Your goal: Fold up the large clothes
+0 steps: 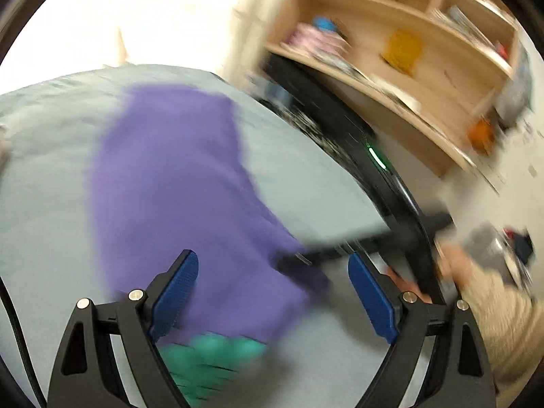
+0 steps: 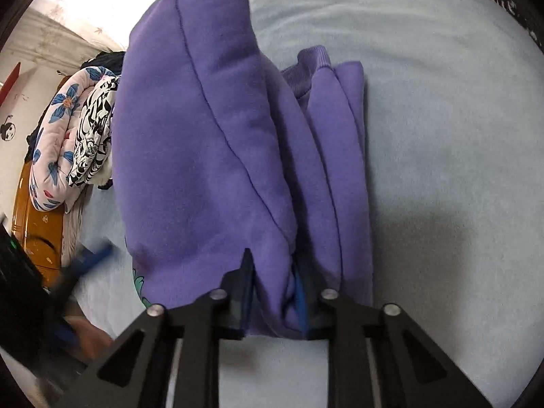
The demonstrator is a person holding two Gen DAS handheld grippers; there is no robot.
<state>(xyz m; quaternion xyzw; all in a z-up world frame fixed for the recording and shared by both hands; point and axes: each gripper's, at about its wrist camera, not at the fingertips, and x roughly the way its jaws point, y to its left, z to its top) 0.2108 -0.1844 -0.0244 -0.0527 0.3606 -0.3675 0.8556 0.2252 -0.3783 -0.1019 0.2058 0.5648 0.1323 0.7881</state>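
A purple sweatshirt (image 2: 204,153) lies folded lengthwise on a pale blue-grey bed sheet (image 2: 442,136), its ribbed collar towards the far end. My right gripper (image 2: 272,272) is shut on a bunched fold of the near edge, with fabric pinched between the blue pads. A green print (image 2: 139,282) peeks out at the lower left of the garment. In the blurred left wrist view, my left gripper (image 1: 272,258) stands wide open above the sweatshirt (image 1: 176,176), with nothing between its fingers. The green print (image 1: 210,357) lies just under it.
A rolled floral quilt (image 2: 57,129) and a black-and-white patterned cloth (image 2: 91,136) lie at the sheet's left edge beside brown wooden furniture (image 2: 34,221). A wooden shelf unit (image 1: 408,51) stands beyond the bed's black edge (image 1: 374,156). A beige sleeve (image 1: 493,306) shows at the right.
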